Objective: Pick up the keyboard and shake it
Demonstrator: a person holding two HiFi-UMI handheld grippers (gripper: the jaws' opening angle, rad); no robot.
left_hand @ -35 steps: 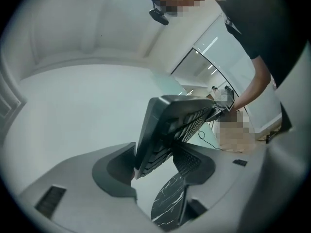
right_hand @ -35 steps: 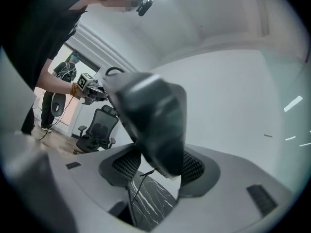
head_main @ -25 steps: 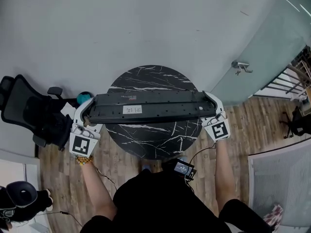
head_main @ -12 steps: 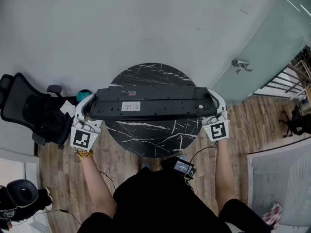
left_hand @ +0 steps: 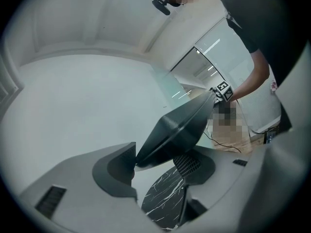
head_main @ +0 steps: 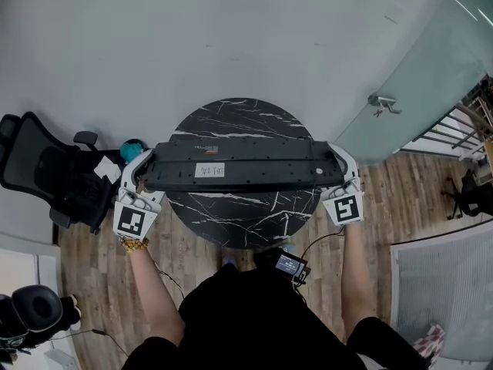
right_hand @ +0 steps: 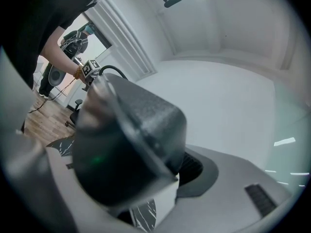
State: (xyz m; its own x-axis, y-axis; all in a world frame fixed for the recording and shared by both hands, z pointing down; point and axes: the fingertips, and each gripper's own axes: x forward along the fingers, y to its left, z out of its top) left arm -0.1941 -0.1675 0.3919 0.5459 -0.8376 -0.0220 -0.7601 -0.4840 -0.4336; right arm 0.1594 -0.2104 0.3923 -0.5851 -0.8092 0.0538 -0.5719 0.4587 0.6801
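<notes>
A long black keyboard (head_main: 239,168) hangs in the air over the round black marble table (head_main: 239,218), its underside with a white label turned up. My left gripper (head_main: 139,179) is shut on its left end and my right gripper (head_main: 343,174) is shut on its right end. In the left gripper view the keyboard (left_hand: 177,127) runs away from my left gripper (left_hand: 158,166), pinched between the two pads, with the table (left_hand: 163,203) below. In the right gripper view the keyboard's end (right_hand: 126,149) fills the gap of my right gripper (right_hand: 133,181), blurred and close.
A black office chair (head_main: 46,179) stands left of the table, with a teal object (head_main: 132,151) beside it. A glass wall with a door handle (head_main: 383,104) rises at the right. Wooden floor surrounds the table, and a grey wall lies behind it.
The keyboard and both grippers have shifted slightly away from me over the table, and the keyboard's tilt has changed a little. Both grips stay the same.
</notes>
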